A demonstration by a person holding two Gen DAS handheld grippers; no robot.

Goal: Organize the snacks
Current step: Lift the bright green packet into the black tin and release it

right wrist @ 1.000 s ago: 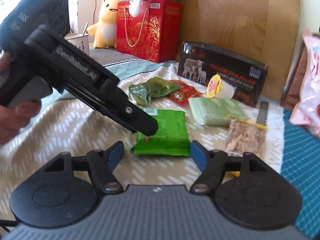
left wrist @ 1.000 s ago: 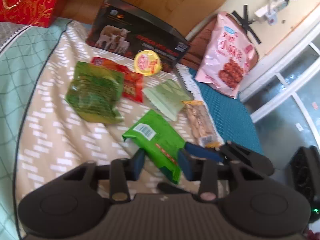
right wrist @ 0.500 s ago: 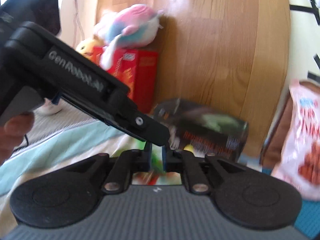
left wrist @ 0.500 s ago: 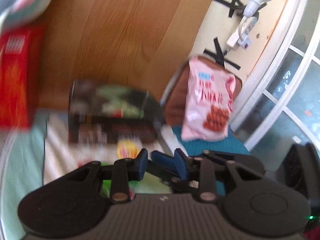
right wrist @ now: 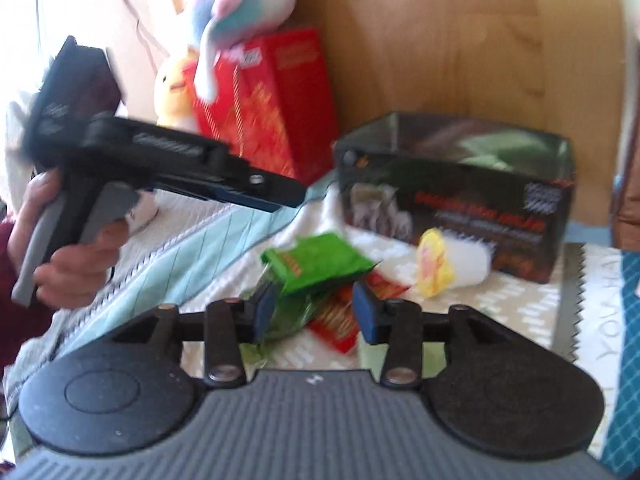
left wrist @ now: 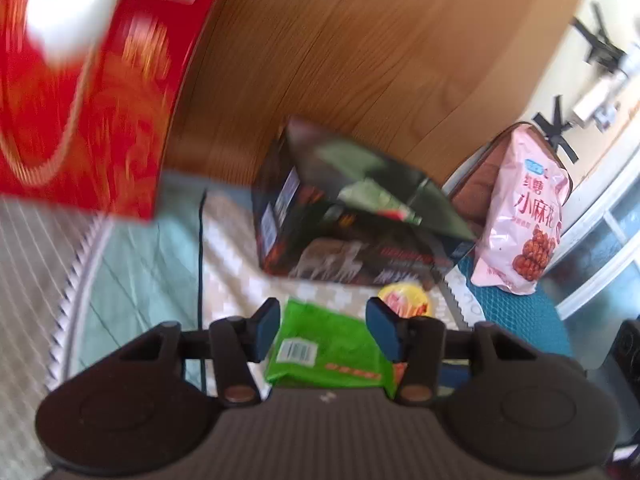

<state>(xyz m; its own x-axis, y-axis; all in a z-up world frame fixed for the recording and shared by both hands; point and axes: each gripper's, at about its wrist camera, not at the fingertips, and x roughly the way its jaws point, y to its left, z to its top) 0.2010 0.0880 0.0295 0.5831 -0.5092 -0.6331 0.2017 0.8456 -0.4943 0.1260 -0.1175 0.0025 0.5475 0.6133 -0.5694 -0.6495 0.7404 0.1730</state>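
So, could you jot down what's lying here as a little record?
surface: patterned cloth
box: dark box, at the back
snacks: green packet; yellow-lidded cup on its side; pink bag
left hand-held gripper: jaws just opened, gripping nothing
right hand-held gripper: jaws just opened, green packet between them, seemingly loose

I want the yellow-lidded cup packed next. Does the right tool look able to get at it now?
Probably yes. The yellow-lidded cup lies uncovered before the black box, right of the right tool, whose jaws have just been opening, nothing pinched between them. Only the green packet lies nearer.
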